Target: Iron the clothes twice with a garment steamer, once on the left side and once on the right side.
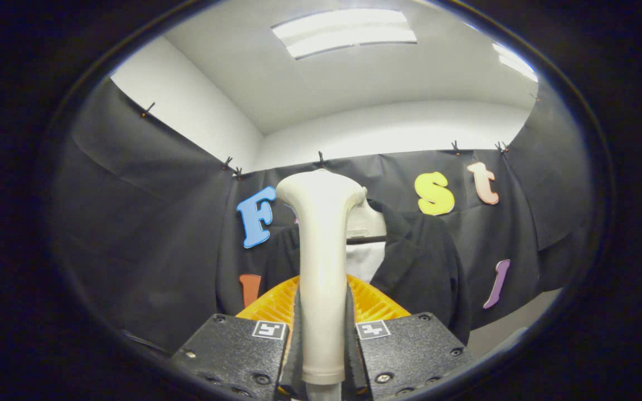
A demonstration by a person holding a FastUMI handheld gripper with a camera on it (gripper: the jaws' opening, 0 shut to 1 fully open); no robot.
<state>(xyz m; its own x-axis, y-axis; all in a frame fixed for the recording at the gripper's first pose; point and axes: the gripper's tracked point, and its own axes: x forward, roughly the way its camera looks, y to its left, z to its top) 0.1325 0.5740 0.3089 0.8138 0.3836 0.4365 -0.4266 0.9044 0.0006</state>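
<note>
Gripper point(322, 356): 2 jaws clamped on the cream garment steamer point(321, 267), handle upright between them, head flaring above. Orange ribbed piece point(374, 301): just behind the handle. Black garment point(421, 267): beyond, hanging open over a white form point(365, 245), against the booth's black cloth.

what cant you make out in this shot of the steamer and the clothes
- Dark garment: in the gripper view its middle and left side are hidden behind the steamer handle held in the claw.
- Steamer head face: it points away, so whether it touches the cloth cannot be told.
- Orange ribbed part: the claw's fingers cover its lower portion.
- Hanger bar: mostly hidden by the handle.
</note>
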